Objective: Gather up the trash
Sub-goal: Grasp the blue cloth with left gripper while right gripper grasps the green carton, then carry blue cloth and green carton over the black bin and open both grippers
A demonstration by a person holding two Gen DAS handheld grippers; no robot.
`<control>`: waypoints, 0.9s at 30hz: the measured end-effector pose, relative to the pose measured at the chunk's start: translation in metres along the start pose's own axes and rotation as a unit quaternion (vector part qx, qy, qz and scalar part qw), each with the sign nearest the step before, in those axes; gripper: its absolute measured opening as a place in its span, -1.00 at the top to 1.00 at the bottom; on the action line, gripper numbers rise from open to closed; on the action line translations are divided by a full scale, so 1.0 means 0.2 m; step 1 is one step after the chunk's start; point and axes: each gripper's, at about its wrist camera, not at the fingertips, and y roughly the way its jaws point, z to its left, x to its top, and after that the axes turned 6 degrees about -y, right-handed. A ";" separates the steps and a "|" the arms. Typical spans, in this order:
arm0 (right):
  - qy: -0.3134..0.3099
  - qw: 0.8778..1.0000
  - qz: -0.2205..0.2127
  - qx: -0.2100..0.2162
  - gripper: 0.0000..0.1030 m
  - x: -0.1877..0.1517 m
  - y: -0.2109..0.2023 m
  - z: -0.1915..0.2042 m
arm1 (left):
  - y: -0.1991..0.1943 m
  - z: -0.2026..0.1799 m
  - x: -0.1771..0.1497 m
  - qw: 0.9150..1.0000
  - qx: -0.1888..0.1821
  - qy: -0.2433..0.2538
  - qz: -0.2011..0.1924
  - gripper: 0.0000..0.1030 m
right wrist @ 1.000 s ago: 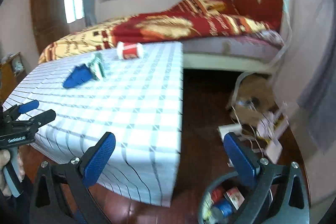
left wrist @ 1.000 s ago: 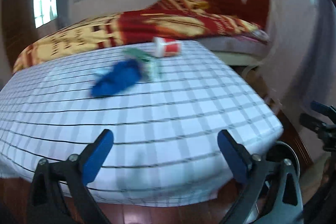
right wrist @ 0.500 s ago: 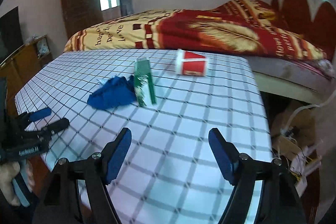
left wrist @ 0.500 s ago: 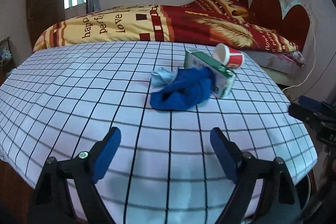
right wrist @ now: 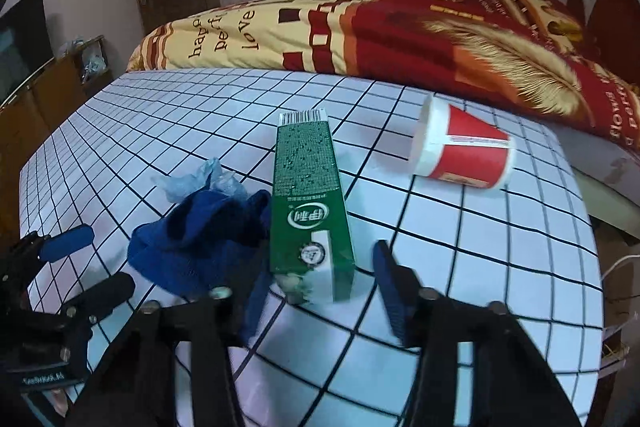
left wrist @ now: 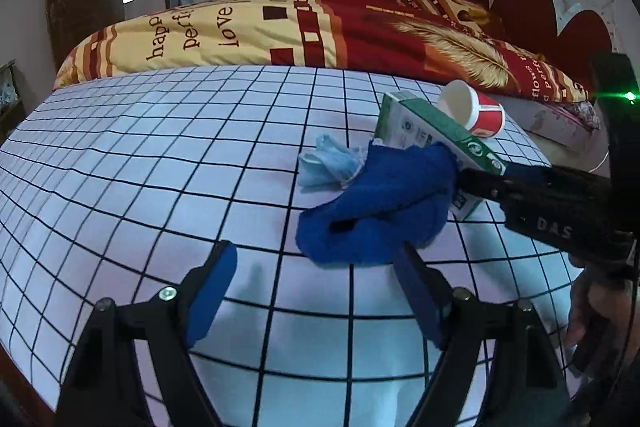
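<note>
Right gripper [right wrist: 320, 301] jaws spread, straddling near end of green carton [right wrist: 310, 211] lying on checked table [right wrist: 480, 247]. Left gripper [left wrist: 316, 291] jaws spread, empty, just short of blue cloth [left wrist: 380, 211]. Tissue [left wrist: 330, 165] behind cloth, red cup [right wrist: 464, 155] far right. Risk: left finger snags cloth touching carton, drags it along; carton crushes or twists out if pinch lands off-centre.

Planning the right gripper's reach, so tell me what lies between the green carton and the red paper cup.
Nothing: in the right wrist view only bare checked tablecloth separates the green carton from the tipped red paper cup.
</note>
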 end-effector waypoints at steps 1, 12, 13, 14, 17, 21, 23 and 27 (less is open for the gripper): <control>-0.001 1.000 -0.001 0.002 0.21 0.00 -0.01 0.00 | 0.00 -0.01 0.00 1.000 -0.001 0.000 0.000 -0.58; -0.003 1.000 -0.008 -0.026 0.14 -0.13 -0.13 -0.11 | 0.09 -0.21 0.06 0.999 -0.021 0.029 0.005 -0.58; -0.002 1.000 -0.004 -0.027 0.03 -0.12 -0.11 -0.12 | 0.11 -0.23 0.07 0.999 -0.022 0.029 0.007 -0.58; -0.002 1.000 0.000 -0.025 0.03 -0.11 -0.09 -0.13 | 0.13 -0.24 0.08 0.999 -0.020 0.030 0.012 -0.58; -0.012 1.000 0.007 -0.015 0.19 -0.11 -0.08 -0.14 | 0.16 -0.25 0.10 0.999 -0.022 0.029 0.019 -0.47; -0.021 0.999 -0.005 -0.027 0.22 -0.15 -0.16 -0.14 | 0.18 -0.23 0.10 0.999 -0.040 0.024 0.028 0.40; -0.017 0.999 -0.012 -0.028 0.22 -0.18 -0.21 -0.15 | 0.14 -0.22 0.09 0.999 -0.044 0.020 0.018 0.44; -0.012 0.999 -0.023 -0.035 0.23 -0.22 -0.31 -0.16 | 0.04 -0.20 0.05 0.999 -0.045 0.019 0.000 0.44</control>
